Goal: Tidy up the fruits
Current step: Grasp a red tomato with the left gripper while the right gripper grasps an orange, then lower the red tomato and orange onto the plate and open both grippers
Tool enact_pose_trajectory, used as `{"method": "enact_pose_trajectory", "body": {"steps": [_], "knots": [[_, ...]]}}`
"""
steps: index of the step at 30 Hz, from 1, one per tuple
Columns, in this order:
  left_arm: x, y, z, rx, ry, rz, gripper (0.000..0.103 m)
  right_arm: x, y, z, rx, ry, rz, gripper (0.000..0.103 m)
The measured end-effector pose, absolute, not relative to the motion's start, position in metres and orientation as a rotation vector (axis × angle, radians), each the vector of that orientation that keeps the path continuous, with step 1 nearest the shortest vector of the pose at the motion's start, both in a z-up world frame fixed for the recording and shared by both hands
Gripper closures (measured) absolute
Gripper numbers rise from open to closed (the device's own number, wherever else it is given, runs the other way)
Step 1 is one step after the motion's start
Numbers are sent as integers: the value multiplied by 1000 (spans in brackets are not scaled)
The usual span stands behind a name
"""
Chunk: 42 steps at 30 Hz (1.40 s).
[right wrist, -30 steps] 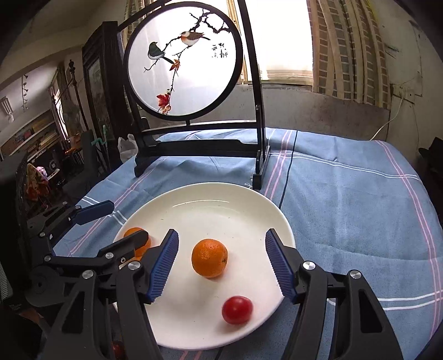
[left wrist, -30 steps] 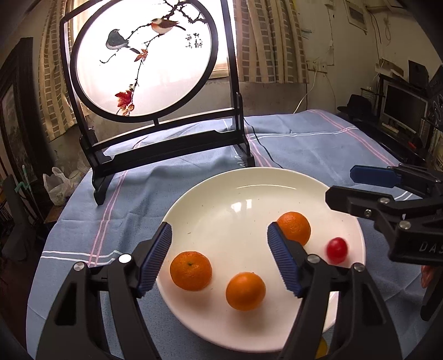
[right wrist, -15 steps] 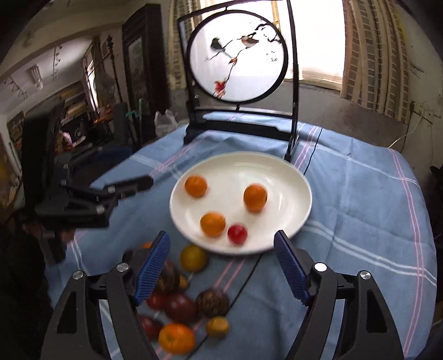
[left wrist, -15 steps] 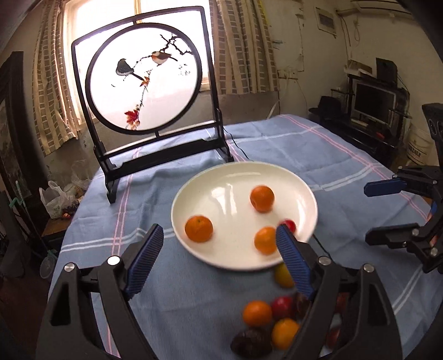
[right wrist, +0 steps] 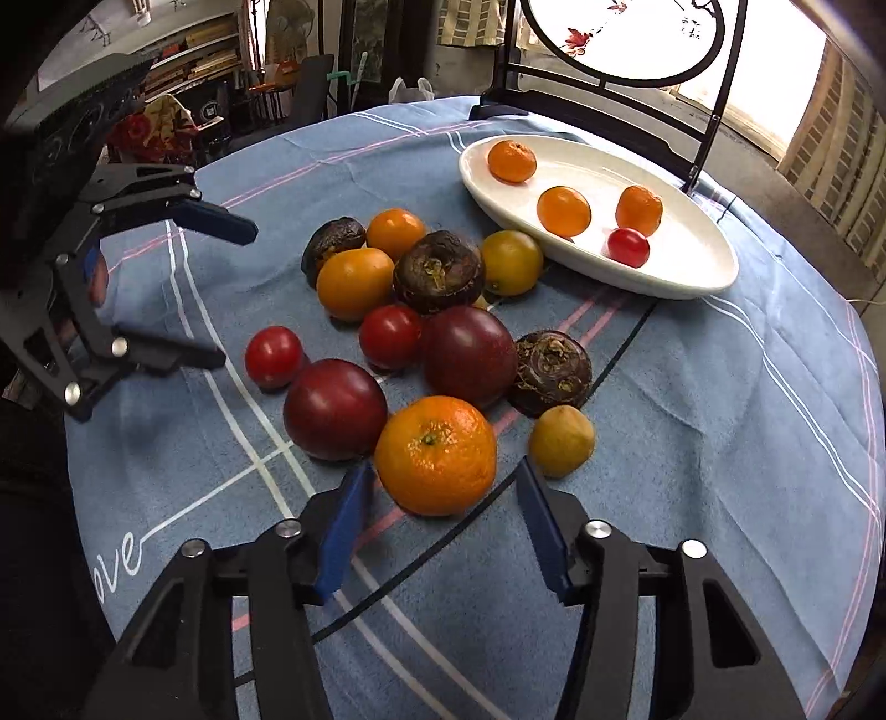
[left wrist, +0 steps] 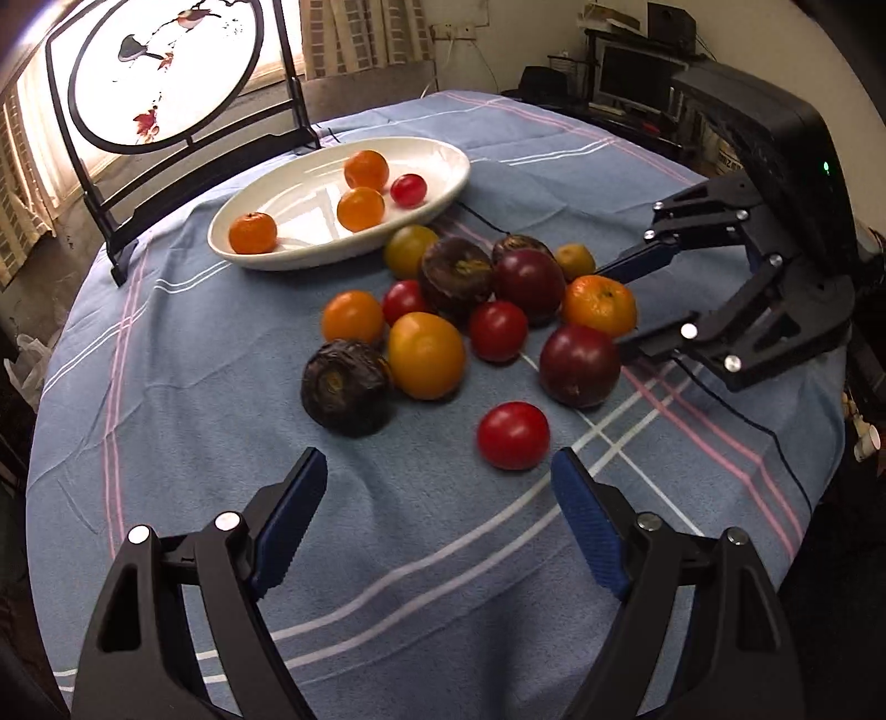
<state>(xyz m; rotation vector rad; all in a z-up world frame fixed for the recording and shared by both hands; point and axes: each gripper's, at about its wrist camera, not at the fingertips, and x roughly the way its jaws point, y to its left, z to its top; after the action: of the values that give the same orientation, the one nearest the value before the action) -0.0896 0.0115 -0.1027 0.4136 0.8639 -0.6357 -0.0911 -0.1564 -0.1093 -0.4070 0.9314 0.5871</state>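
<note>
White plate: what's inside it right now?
The white plate holds three small oranges and one red tomato, lying apart from one another. The plate's near wall hides part of its floor in the left wrist view.

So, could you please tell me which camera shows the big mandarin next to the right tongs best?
The right wrist view: the big mandarin fills the foreground just ahead of the closing right tongs, stem visible. The left wrist view shows it smaller, at the pile's far side, beside those tongs.

round screen (right wrist: 626, 39) top cropped, shelves (right wrist: 188, 44) blurred
</note>
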Motion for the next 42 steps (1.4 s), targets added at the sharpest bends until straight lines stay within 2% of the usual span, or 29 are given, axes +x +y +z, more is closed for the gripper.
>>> {"method": "enact_pose_trajectory", "body": {"steps": [4, 7, 9, 11, 12, 16, 21, 31, 36, 42], "knots": [[-87, -6, -111, 423, 878, -685, 22, -96, -164, -104, -395, 922, 577, 60], [-80, -15, -115, 413, 895, -701, 38, -98, -175, -97, -360, 912, 556, 60], [-74, -17, -116, 390, 925, -715, 59, -101, -181, -93, -345, 906, 546, 60], [-73, -19, -117, 384, 933, -721, 65, -101, -185, -92, -335, 903, 538, 60], [-74, -20, -117, 384, 933, -731, 73, -101, -186, -92, -327, 903, 536, 60], [-81, -19, -110, 398, 903, -738, 75, -101, -191, -82, -307, 866, 532, 60], [-73, -11, -71, 372, 770, -662, 75, -97, -192, -56, -283, 774, 527, 60], [8, -25, 10, 246, 497, -378, 75, -39, -193, 16, -158, 545, 455, 60], [58, -37, 19, 181, 500, -299, 74, 7, -192, 30, -82, 503, 433, 60], [99, -41, 3, 152, 537, -247, 74, 50, -185, 29, -23, 511, 421, 60]]}}
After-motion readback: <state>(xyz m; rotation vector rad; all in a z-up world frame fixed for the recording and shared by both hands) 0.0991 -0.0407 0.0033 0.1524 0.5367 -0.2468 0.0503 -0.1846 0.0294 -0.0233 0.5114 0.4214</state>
